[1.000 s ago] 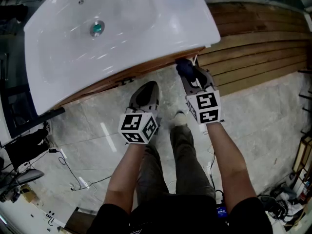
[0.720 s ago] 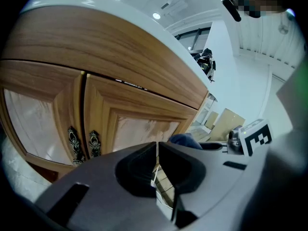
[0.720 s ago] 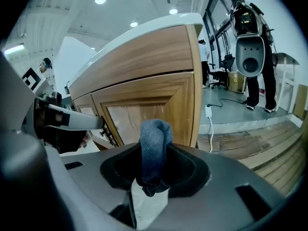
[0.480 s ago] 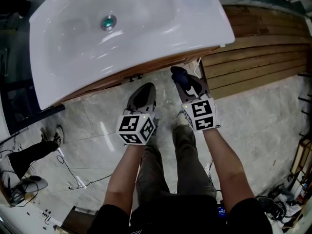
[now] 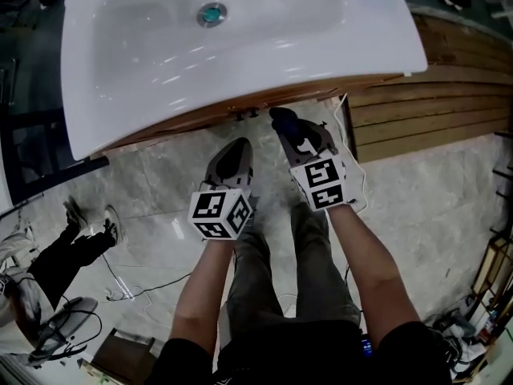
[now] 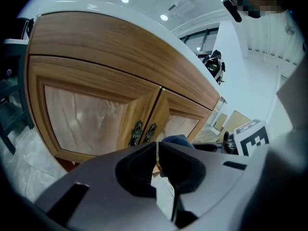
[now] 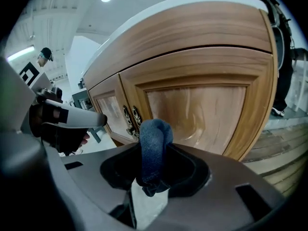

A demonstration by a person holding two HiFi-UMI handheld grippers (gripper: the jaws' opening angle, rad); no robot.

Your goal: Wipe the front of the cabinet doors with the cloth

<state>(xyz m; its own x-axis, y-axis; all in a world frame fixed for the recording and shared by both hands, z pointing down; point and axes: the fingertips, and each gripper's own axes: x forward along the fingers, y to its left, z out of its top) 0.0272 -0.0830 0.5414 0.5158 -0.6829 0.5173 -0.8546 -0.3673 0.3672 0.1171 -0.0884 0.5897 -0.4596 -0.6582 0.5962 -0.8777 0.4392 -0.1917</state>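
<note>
Cloth, blue and bunched, pinched upright between the jaws of the right hand-held gripper. Hangs close before the wooden cabinet doors, just right of the paired dark handles; touching or not, cannot tell. Left hand-held gripper alongside, jaws pressed together on nothing, pointed toward the door seam. White sink on top of the cabinet.

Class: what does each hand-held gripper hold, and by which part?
The right hand-held gripper pinches the cloth by its bunched lower part, a folded loop sticking out. The left hand-held gripper is shut on nothing.
</note>
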